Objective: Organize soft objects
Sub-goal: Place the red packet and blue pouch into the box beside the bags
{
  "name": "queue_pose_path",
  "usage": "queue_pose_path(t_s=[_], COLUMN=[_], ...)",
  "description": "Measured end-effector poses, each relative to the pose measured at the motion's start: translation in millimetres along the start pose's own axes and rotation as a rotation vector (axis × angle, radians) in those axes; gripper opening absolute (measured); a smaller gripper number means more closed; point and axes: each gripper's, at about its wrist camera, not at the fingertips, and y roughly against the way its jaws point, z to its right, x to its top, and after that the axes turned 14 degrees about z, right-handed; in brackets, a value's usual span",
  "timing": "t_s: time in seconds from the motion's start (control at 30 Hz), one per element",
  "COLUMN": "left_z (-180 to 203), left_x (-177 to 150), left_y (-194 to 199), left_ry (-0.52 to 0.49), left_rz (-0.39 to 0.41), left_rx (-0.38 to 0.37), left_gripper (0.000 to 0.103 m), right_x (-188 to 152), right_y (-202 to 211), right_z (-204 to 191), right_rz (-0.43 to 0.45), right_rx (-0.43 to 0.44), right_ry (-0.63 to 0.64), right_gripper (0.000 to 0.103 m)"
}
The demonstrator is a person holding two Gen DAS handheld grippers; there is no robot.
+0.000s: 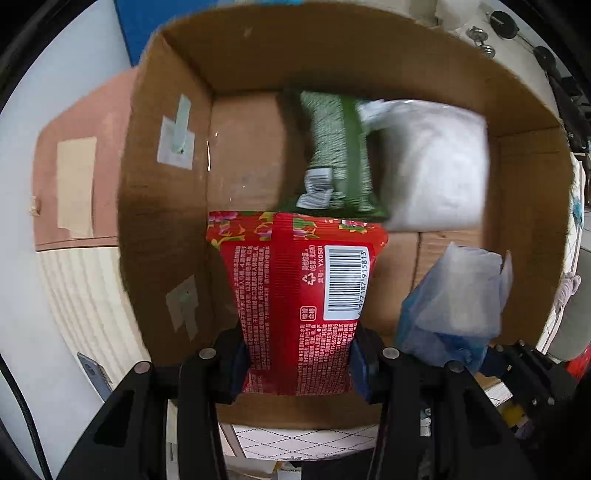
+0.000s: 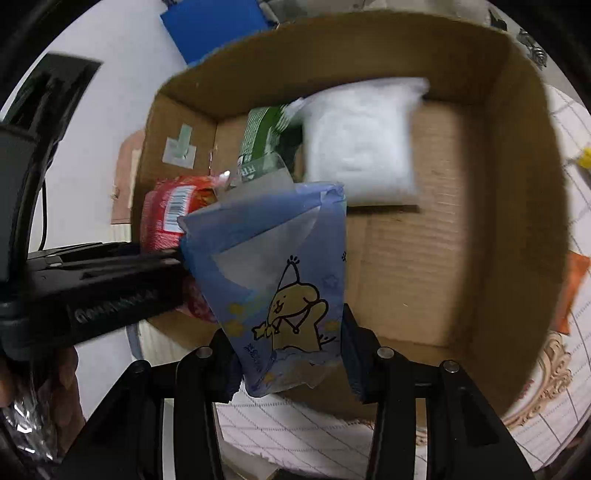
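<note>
My left gripper [image 1: 299, 363] is shut on a red tissue pack [image 1: 299, 288] with a barcode and holds it over the near left part of an open cardboard box [image 1: 162, 177]. My right gripper [image 2: 291, 354] is shut on a blue tissue pack [image 2: 280, 273] with a yellow cartoon figure, held over the box [image 2: 517, 221]. In the left wrist view the blue pack [image 1: 458, 306] hangs at the right. In the right wrist view the red pack [image 2: 166, 214] and the left gripper [image 2: 110, 280] are at the left. A green pack [image 1: 336, 155] and a white pack [image 1: 432, 166] lie at the box's far end.
The box stands on a table with a patterned cloth [image 2: 565, 424]. A blue board [image 2: 214, 26] lies behind the box. A pink cardboard flap [image 1: 74, 166] lies to its left. An orange item [image 2: 576, 288] lies right of the box.
</note>
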Motion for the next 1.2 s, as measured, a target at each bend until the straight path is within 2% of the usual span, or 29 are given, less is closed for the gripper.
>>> queue_pose_path(t_s=[0.23, 0.33, 0.37, 0.4, 0.43, 0.47, 0.57, 0.63, 0.83, 0.87, 0.9, 0.93, 1.03, 1.2], left_z=[-5, -2, -4, -13, -13, -13, -14, -15, -9, -7, -6, -7, -5, -5], left_x=[3, 9, 9, 8, 8, 8, 7, 4, -28, -34, -39, -41, -55, -82], left_y=[-25, -29, -27, -29, -26, -21, -5, 7, 42, 50, 57, 63, 86, 122], left_ry=[-0.004, 0.012, 0.03, 0.04, 0.041, 0.032, 0.021, 0.02, 0.04, 0.037, 0.033, 0.032, 0.026, 0.043], left_rz=[-0.049, -0.08, -0.085, -0.082, -0.076, -0.058, -0.013, 0.019, 0.128, 0.164, 0.19, 0.216, 0.318, 0.429], left_rx=[-0.011, -0.042, -0.062, -0.07, -0.069, -0.063, -0.053, -0.052, -0.057, -0.048, -0.036, -0.024, 0.008, 0.011], left_gripper=[0.043, 0.044, 0.046, 0.049, 0.053, 0.062, 0.07, 0.07, 0.071, 0.078, 0.093, 0.1, 0.101, 0.101], right_x=[5, 8, 8, 8, 8, 8, 6, 5, -3, -7, -10, -13, -26, -43], right_y=[-30, -39, -40, -40, -40, -38, -30, -20, 17, 24, 33, 42, 63, 93], right_z=[-8, -20, -21, -23, -23, -24, -31, -32, -28, -25, -22, -18, -13, -13], right_rz=[-0.041, -0.055, -0.06, -0.06, -0.061, -0.061, -0.053, -0.042, 0.03, 0.044, 0.06, 0.078, 0.149, 0.24], right_rx=[-0.041, -0.049, -0.043, -0.033, -0.022, -0.02, -0.051, -0.083, -0.194, -0.203, -0.208, -0.218, -0.26, -0.278], right_ry=[0.018, 0.024, 0.023, 0.019, 0.017, 0.018, 0.041, 0.064, 0.123, 0.123, 0.115, 0.107, 0.113, 0.114], right_gripper=[0.047, 0.051, 0.06, 0.074, 0.081, 0.09, 0.09, 0.091, 0.103, 0.103, 0.103, 0.103, 0.103, 0.103])
